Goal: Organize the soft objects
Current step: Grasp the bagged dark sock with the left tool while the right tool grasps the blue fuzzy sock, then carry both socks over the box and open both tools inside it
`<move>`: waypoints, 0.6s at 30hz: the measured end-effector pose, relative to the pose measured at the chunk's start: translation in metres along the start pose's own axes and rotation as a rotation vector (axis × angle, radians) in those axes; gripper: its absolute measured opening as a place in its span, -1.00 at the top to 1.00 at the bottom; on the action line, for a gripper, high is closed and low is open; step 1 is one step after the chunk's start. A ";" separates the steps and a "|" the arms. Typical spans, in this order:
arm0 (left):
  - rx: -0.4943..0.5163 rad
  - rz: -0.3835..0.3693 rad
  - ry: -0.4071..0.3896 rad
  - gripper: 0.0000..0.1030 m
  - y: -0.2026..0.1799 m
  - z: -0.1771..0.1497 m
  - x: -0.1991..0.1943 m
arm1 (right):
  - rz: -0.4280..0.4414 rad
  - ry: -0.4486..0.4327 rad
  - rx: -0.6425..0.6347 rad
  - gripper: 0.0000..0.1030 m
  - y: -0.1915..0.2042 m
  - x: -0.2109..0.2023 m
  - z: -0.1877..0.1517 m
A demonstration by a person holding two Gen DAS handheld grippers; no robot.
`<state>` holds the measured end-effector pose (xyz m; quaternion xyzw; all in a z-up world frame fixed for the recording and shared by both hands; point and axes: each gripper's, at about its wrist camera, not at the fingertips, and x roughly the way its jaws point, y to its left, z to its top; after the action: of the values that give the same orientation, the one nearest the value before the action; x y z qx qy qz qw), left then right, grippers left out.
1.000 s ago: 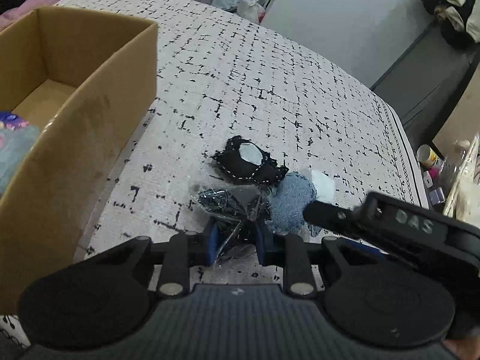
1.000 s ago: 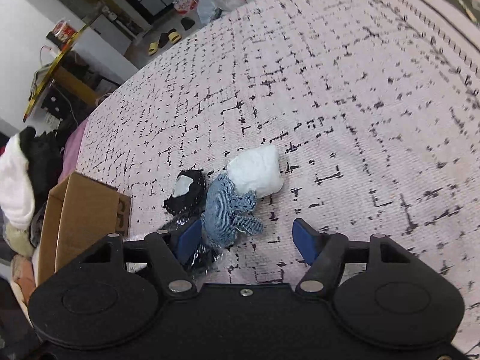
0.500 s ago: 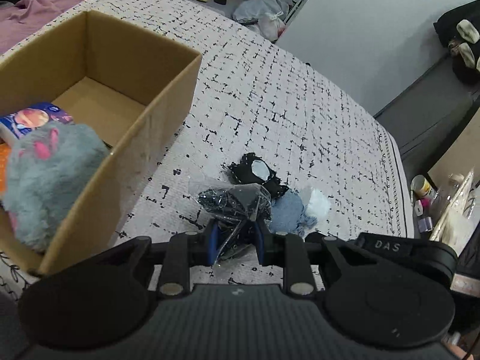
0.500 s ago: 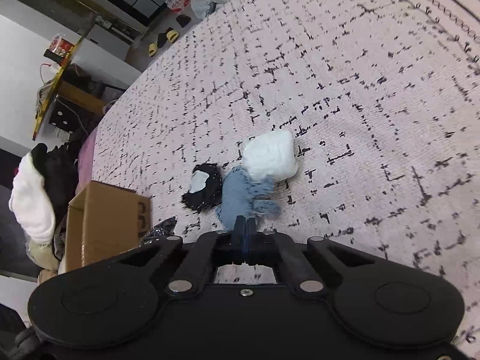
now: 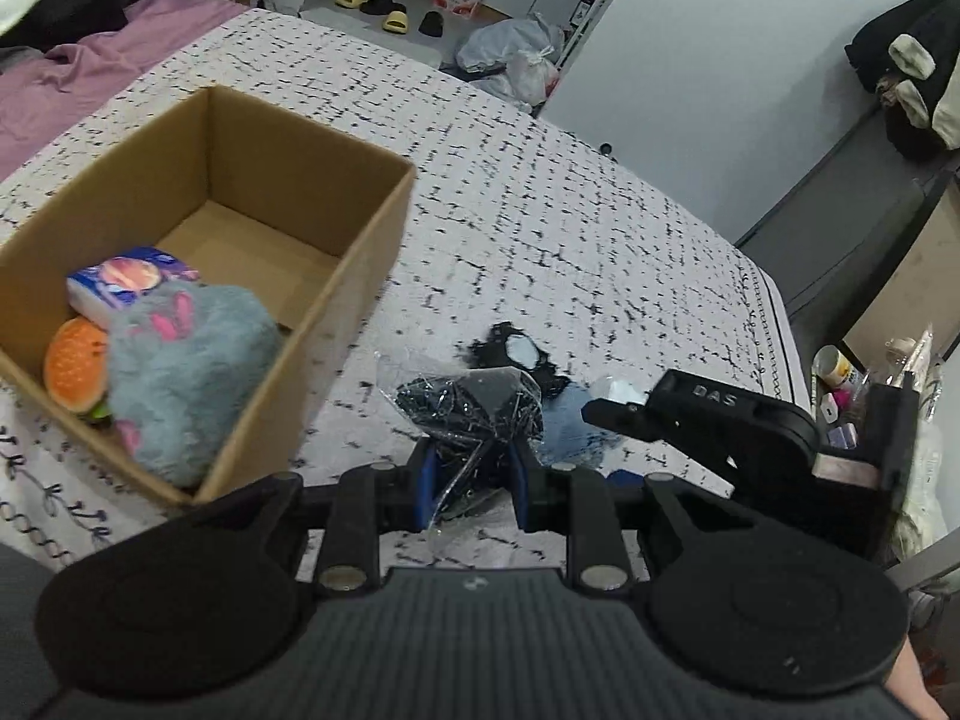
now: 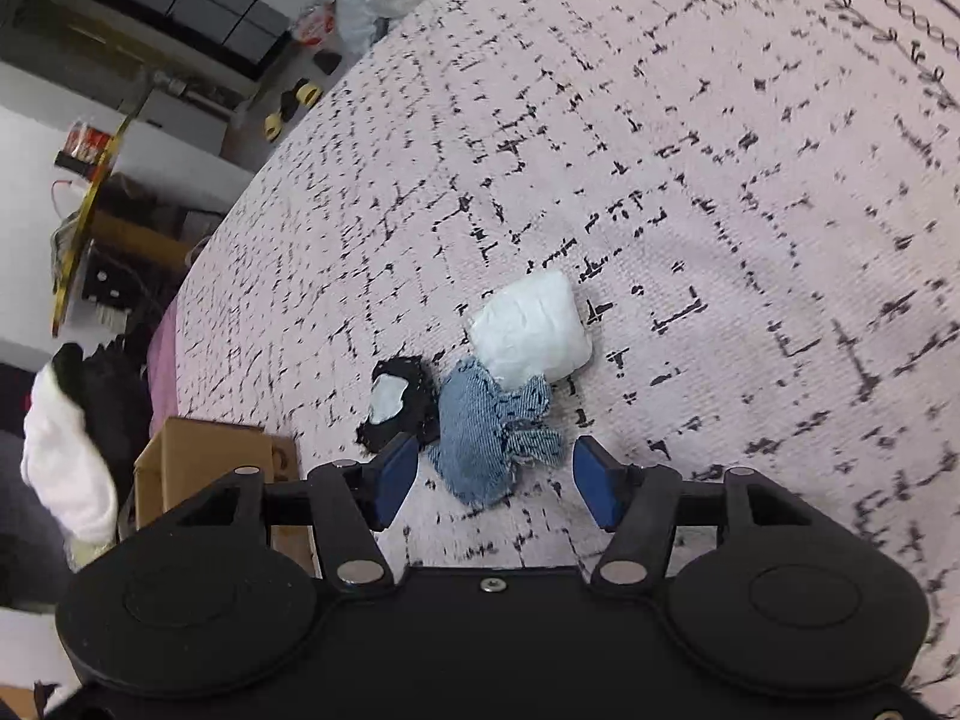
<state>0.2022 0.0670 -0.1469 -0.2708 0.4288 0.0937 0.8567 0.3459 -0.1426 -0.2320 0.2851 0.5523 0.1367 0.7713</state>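
Note:
My left gripper (image 5: pixel 471 483) is shut on a clear plastic bag of black material (image 5: pixel 474 408) and holds it above the bed, right of the cardboard box (image 5: pixel 372 240). The box holds a grey plush (image 5: pixel 192 360), a burger toy (image 5: pixel 75 366) and a tissue pack (image 5: pixel 129 288). On the bed lie a black-and-white pouch (image 6: pixel 396 405), a blue denim piece (image 6: pixel 486 438) and a white packet (image 6: pixel 528 330). My right gripper (image 6: pixel 495 483) is open, with its fingers either side of the denim piece. The right gripper also shows in the left wrist view (image 5: pixel 618 420).
The bed cover (image 6: pixel 720 180) is white with black marks. A pink sheet (image 5: pixel 90 72) lies beyond the box. Bags and slippers (image 5: pixel 390 6) lie on the floor past the bed. Bottles and jars (image 5: pixel 840 372) stand at the bed's right side.
My left gripper has lifted the bag and moved back, bringing the box's inside into view. My right gripper shut half a second ago and is open now, over the denim piece.

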 end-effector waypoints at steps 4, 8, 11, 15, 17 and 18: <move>0.001 0.015 -0.008 0.53 0.007 0.004 -0.005 | -0.024 0.011 -0.026 0.33 0.005 0.017 -0.002; -0.004 0.025 -0.013 0.53 0.013 0.010 -0.010 | -0.018 0.005 -0.030 0.68 0.010 0.014 -0.002; -0.011 0.028 -0.014 0.53 0.014 0.015 -0.012 | -0.007 -0.009 -0.045 0.75 0.021 0.007 -0.003; -0.003 0.023 -0.030 0.53 0.012 0.020 -0.020 | 0.034 -0.033 -0.056 0.75 0.033 -0.011 -0.004; -0.003 0.019 -0.038 0.53 0.012 0.025 -0.024 | 0.044 -0.043 -0.065 0.75 0.040 -0.020 -0.004; -0.005 0.019 -0.044 0.53 0.012 0.028 -0.026 | 0.048 -0.048 -0.065 0.75 0.041 -0.024 -0.003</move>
<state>0.2003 0.0939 -0.1177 -0.2670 0.4123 0.1088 0.8642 0.3384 -0.1213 -0.1895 0.2764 0.5218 0.1660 0.7898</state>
